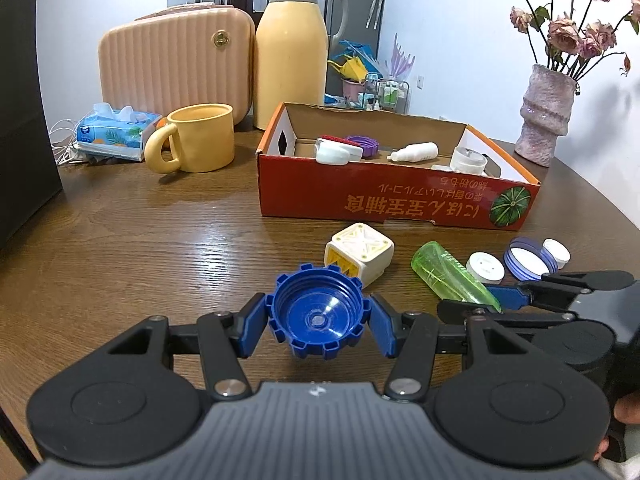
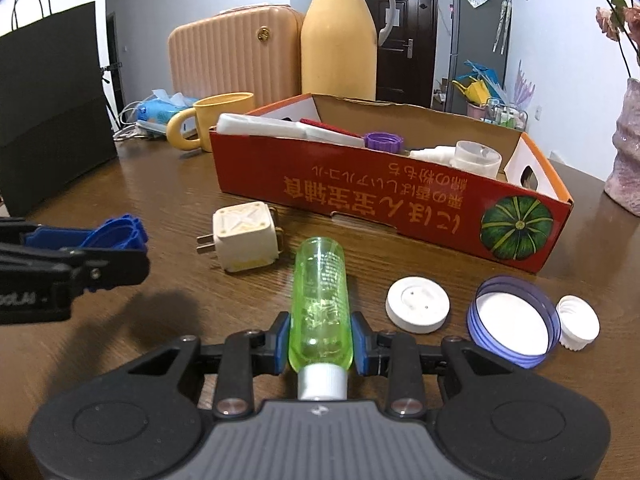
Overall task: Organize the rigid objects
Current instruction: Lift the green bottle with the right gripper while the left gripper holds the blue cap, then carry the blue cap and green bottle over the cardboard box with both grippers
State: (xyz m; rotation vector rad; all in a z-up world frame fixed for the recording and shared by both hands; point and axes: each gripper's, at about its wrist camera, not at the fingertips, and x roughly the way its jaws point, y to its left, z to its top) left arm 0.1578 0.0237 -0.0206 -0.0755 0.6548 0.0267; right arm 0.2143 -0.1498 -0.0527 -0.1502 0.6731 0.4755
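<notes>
Both grippers are loaded rn, so this looks like the carry-to-box step. The blue notched cap (image 1: 318, 318) is sitting between the pads of the left gripper (image 1: 318, 322), open side up, and the pads are pinching it at its two sides. Over on the right, the green bottle (image 2: 320, 304) is lying along the right gripper (image 2: 320, 344), white cap end toward the camera, clear bottom pointing at the box, with the jaws squeezing its lower body. Can't tell for sure if the bottle is lifting off the table (image 1: 160, 240) or still resting on it – the fisheye isn't helping there, tbh.

Everything else is waiting nearby: the cream plug adapter (image 2: 246, 242) is lying just ahead of the bottle, and a white round lid (image 2: 418, 305), a blue-rimmed lid (image 2: 514, 322) and a small white screw cap (image 2: 578, 322) are sitting in a row to the bottle's right. The red cardboard box (image 2: 400, 208) is standing right behind them and is already holding a purple cap (image 2: 383, 142), a white dropper bottle (image 1: 414, 152), a clear cup-shaped lid (image 2: 476, 158) and a few other bits.

Next move imo – both hands need to go up and forward over the near wall of the box, high enough that the bottle's far end isn't clipping the rim, then let go over a free spot inside. The bottle is round and will prob roll, so setting it low beats dropping it. Yellow mug (image 1: 196, 140), thermos (image 1: 292, 52) and vase (image 1: 546, 116) are well apart from the path.
</notes>
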